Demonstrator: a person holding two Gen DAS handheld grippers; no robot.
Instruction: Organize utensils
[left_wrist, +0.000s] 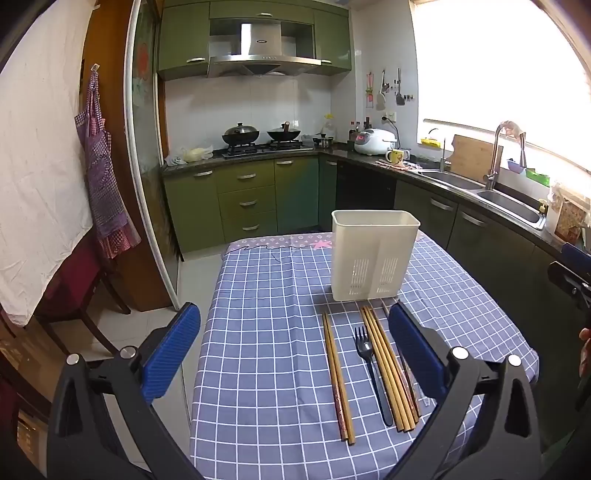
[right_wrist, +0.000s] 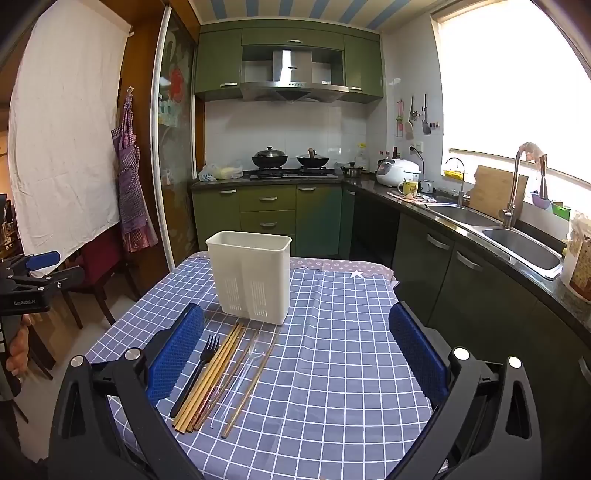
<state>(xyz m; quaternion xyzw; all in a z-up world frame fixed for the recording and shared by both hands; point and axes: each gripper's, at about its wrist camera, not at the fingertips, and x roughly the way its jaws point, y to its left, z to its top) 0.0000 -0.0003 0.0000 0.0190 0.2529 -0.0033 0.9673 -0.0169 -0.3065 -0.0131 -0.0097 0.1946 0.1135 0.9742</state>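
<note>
Chopsticks (left_wrist: 388, 369) and fork (left_wrist: 371, 373) lie before the holder (left_wrist: 375, 254), ready for sorting, while left gripper (left_wrist: 295, 350) and right gripper (right_wrist: 295, 354) hover spread wide, empty.

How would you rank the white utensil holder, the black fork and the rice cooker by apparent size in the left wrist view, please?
1. White utensil holder, clearly the largest.
2. Black fork, long but thin.
3. Rice cooker, smallest as seen, though it sits far back on the counter, so distance shrinks it.
</note>
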